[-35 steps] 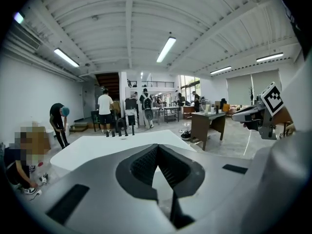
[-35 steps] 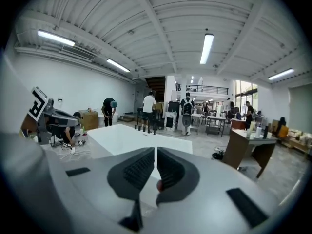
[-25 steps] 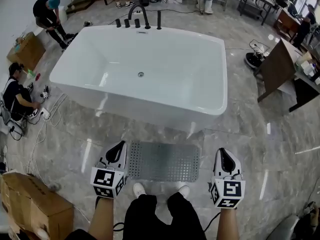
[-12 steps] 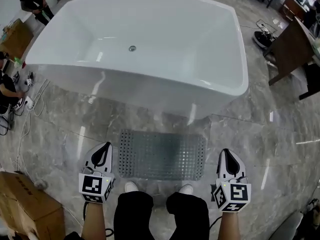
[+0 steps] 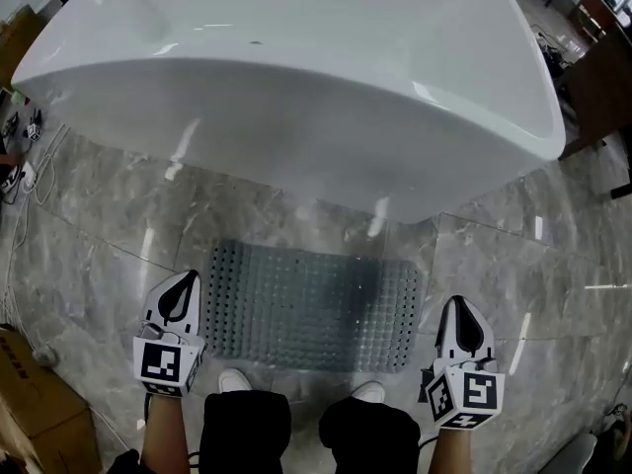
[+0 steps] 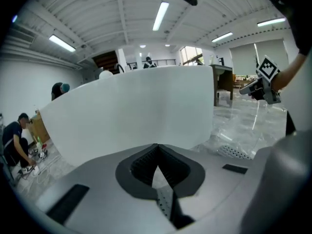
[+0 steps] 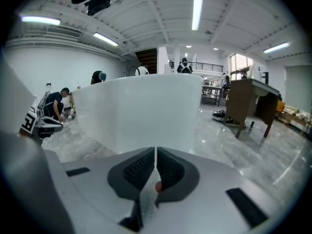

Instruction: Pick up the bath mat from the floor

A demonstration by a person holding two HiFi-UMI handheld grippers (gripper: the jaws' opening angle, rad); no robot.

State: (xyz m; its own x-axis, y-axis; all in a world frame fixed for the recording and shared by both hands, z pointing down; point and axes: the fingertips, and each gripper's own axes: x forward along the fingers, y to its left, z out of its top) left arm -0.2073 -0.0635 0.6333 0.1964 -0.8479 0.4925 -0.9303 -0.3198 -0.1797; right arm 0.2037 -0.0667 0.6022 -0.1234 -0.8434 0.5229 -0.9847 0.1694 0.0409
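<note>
A grey perforated bath mat [image 5: 311, 306] lies flat on the marble floor between the white bathtub [image 5: 296, 87] and the person's white shoes. My left gripper [image 5: 181, 282] hovers just left of the mat's left edge, jaws shut and empty. To the right of the mat's right edge is my right gripper [image 5: 459, 309], also shut with nothing in it. In the left gripper view the shut jaw tips [image 6: 157, 146] point at the tub wall [image 6: 131, 111], and a corner of the mat [image 6: 234, 152] shows to the right. The right gripper [image 7: 155, 150] faces the tub wall [image 7: 139, 113] too.
A cardboard box [image 5: 30, 403] stands at the lower left of the floor. Cables [image 5: 20, 181] trail along the left edge. A dark wooden desk [image 5: 602, 77] stands to the right of the tub. People crouch beyond the tub [image 6: 12, 143].
The head view has tilted down and closer: the tub now fills the top and the mat looks larger. Both grippers stay shut on either side of the mat.
</note>
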